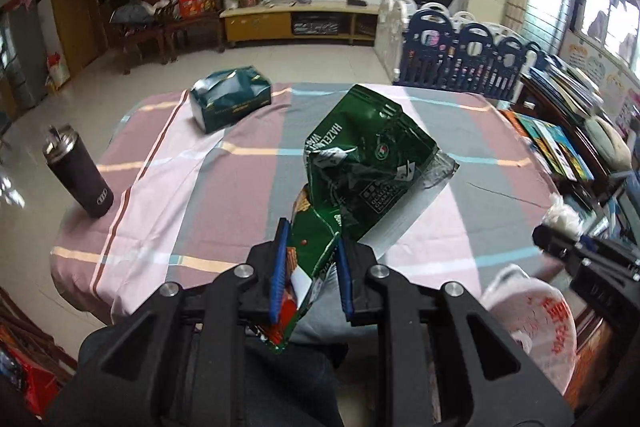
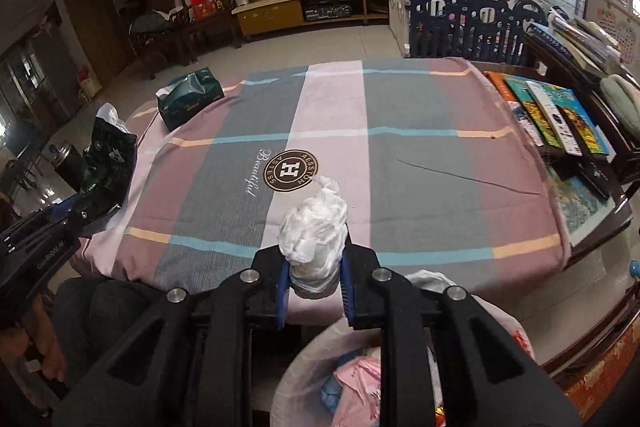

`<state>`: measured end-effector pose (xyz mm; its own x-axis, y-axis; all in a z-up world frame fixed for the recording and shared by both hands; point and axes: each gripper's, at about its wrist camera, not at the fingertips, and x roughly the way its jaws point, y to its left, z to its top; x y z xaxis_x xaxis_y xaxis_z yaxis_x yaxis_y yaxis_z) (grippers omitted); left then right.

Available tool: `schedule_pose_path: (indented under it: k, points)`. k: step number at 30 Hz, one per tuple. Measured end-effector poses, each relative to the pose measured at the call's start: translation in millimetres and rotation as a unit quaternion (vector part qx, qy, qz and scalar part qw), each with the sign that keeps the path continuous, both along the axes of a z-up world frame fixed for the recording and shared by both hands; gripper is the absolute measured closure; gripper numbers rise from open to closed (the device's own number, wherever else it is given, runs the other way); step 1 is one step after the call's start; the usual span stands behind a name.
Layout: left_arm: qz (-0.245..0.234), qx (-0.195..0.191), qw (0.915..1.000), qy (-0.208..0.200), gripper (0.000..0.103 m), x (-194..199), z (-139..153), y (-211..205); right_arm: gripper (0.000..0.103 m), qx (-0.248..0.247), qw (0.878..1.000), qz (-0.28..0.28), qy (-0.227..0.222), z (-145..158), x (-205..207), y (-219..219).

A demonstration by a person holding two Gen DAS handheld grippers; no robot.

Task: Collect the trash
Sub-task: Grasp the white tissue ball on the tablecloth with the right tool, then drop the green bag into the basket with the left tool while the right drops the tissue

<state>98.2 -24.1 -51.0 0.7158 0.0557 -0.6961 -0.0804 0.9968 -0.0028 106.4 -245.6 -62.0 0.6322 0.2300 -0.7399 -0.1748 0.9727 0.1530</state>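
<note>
**Both grippers loaded, trash bag under the right one**

Crumpled green foil snack wrapper: pinched by its lower end between the blue pads of the left gripper, jaws pressed in on it. Most of the wrapper sticks up and forward, clear of the table. From the right wrist view the same wrapper shows at the far left, off the table's left edge.

Scrunched white plastic wad: clamped between the blue pads of the right gripper, jaws drawn in on its lower part, top bulging out above the fingers. In the left wrist view the right gripper sits at the right edge with the white wad at its tip.

White plastic trash bag: open, just below the right gripper at the near edge, pink and blue scraps inside. Red print on its side.

Table with pink, grey and blue plaid cloth: dark green tissue box at the far left, black cylindrical flask with steel cap at the left edge. Stack of colourful books on the right side.
</note>
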Motion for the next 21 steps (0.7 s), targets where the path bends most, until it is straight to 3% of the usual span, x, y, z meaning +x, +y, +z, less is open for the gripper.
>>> schedule_pose_path:
  k: [7,13,21]
  points:
    - [-0.079,-0.013,0.9963,-0.031,0.080,-70,39,-65,0.081,0.009,0.998,-0.057,-0.026,47,-66,-59]
    - [-0.104,-0.008,0.9925,-0.063,0.080,-127,63,-103,0.081,0.002,0.995,-0.077,-0.060,75,-117,-85]
    - [-0.113,-0.006,0.9922,-0.053,0.080,-139,68,-126,0.081,-0.004,0.996,-0.071,-0.062,75,-143,-98]
